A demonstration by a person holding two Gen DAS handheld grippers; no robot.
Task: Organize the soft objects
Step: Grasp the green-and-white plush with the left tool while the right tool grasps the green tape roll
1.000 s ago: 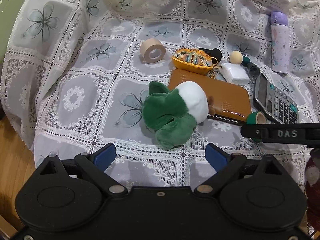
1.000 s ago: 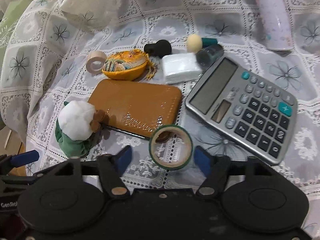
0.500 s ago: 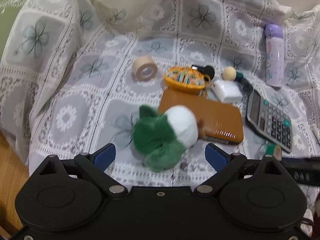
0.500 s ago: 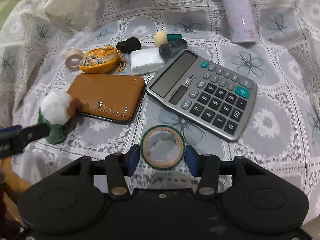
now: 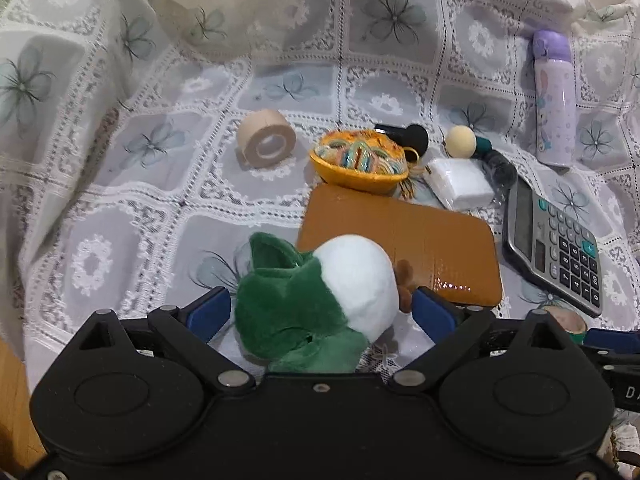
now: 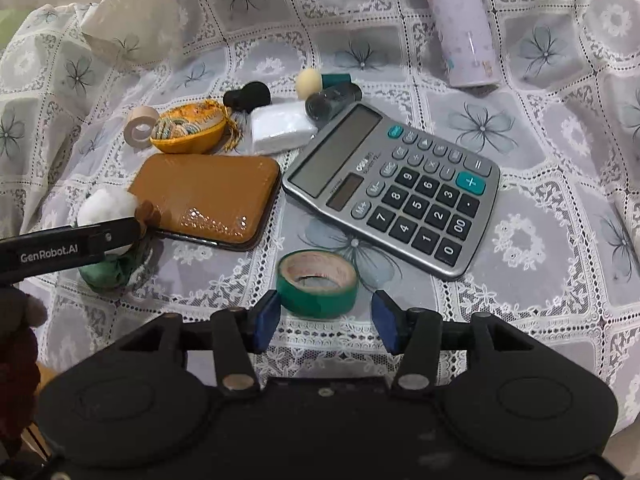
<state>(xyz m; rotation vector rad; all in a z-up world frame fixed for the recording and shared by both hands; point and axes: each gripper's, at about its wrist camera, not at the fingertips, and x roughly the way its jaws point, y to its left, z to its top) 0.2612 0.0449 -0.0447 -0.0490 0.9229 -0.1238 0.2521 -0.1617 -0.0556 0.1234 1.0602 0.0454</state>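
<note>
Left gripper [image 5: 322,312] advanced, jaws open astride plush toy [image 5: 316,300]; right gripper [image 6: 325,316] jaws opening around green tape [image 6: 317,283]; lace cloth [image 5: 120,200]; toy base hidden.

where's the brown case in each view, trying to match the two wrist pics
Left wrist: the brown case lies right of centre, its near left corner hidden by the plush toy.
Right wrist: the same case lies left of centre, above and left of the green tape roll.
Shared landmark: the calculator lies just to its right in both views.
</note>
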